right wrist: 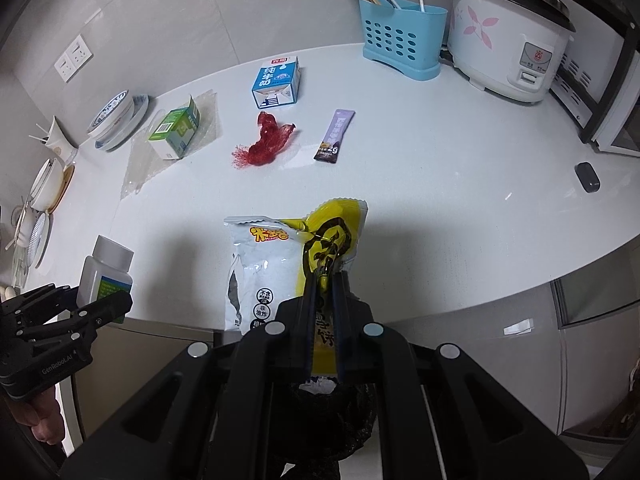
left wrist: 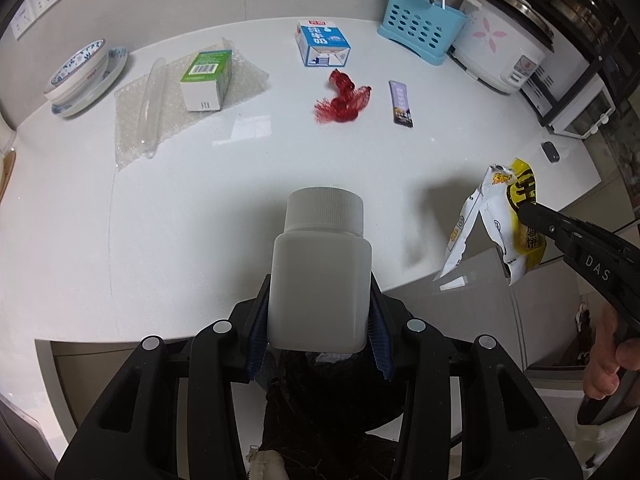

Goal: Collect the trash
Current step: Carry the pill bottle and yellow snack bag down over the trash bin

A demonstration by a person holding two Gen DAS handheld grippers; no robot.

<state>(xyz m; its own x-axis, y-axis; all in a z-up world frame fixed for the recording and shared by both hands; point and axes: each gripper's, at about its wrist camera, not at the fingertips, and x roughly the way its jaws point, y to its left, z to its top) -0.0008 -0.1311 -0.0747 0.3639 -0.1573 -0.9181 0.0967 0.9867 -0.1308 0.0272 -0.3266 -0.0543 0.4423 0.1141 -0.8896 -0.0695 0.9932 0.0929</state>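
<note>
White plastic bottle (left wrist: 319, 276) with ribbed screw cap, clamped at its lower body between the blue pads (left wrist: 382, 344) of the left gripper (left wrist: 320, 340), held just above the near edge of the white counter (left wrist: 200, 208); green label visible only from the right wrist view. Likely light and rigid, smooth-walled and so a little slippery; best gripped across the flat sides low on the body, as now, rather than by the round cap. Crumpled snack wrapper (right wrist: 288, 268), white and yellow, pinched in the nearly closed right gripper (right wrist: 324, 280) through its yellow half, hanging off the counter's front edge. Probably almost weightless, limp and crackly; any fold serves as a hold, though a thin film can slide out of a loose pinch. Both grippers tilted forward and slightly down toward the counter, left one at the left, right one well apart at the right, a bare hand (left wrist: 608, 356) visible behind the right handle. Below both sets of fingers, a dark bag-like opening, seemingly the trash receptacle, though too shadowed to confirm. Still lying on the counter farther back: red mesh netting (right wrist: 266, 140), purple sachet (right wrist: 336, 134), blue milk carton (right wrist: 278, 82), green carton (right wrist: 176, 132) on bubble wrap (left wrist: 160, 120). Beyond these, a blue utensil holder (right wrist: 402, 40) and rice cooker (right wrist: 508, 44).
</note>
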